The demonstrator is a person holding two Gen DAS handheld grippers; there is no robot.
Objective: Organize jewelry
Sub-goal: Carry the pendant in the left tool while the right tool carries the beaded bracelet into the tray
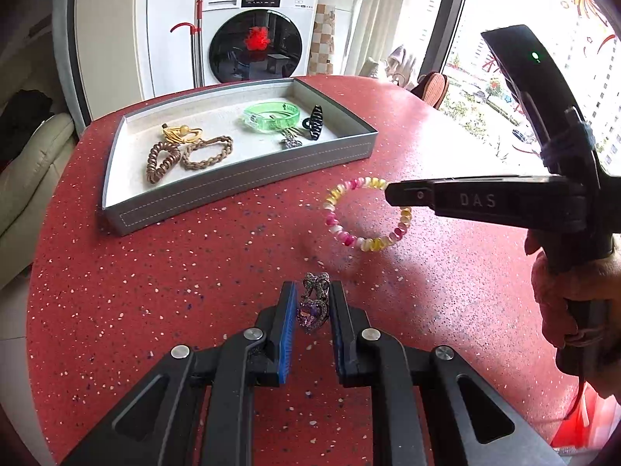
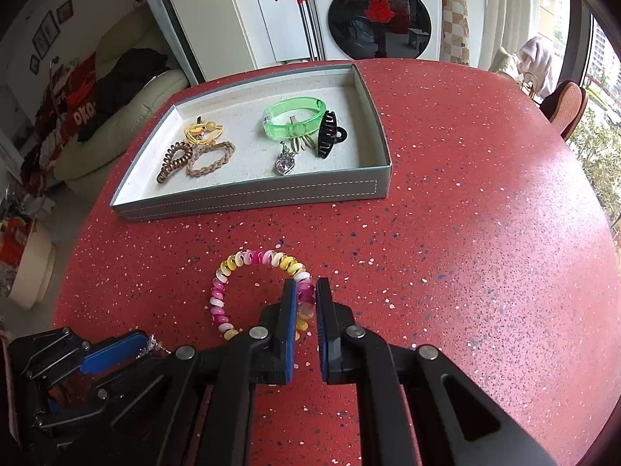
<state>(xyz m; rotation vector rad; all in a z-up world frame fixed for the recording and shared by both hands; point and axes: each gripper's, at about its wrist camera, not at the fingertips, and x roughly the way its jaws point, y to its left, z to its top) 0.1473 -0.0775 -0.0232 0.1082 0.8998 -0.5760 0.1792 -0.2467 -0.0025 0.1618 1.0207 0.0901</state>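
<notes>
My left gripper (image 1: 310,291) is shut on a purple heart pendant with a silver bow (image 1: 312,303), held just above the red table. My right gripper (image 2: 306,291) is shut on a pink, yellow and white beaded bracelet (image 2: 233,268), which hangs in the air in the left wrist view (image 1: 349,209). The grey tray (image 1: 240,178) stands at the back of the table and holds a green bangle (image 1: 271,116), a black claw clip (image 1: 314,122), a second heart pendant (image 2: 285,163), brown hair ties (image 1: 186,155) and a yellow tie (image 1: 180,134). The left gripper also shows at the lower left of the right wrist view (image 2: 116,349).
The round red speckled table (image 2: 465,233) has bare surface to the right and in front of the tray. A washing machine (image 2: 376,11) stands behind the table, a cream sofa (image 2: 128,116) to the left, and a window to the right.
</notes>
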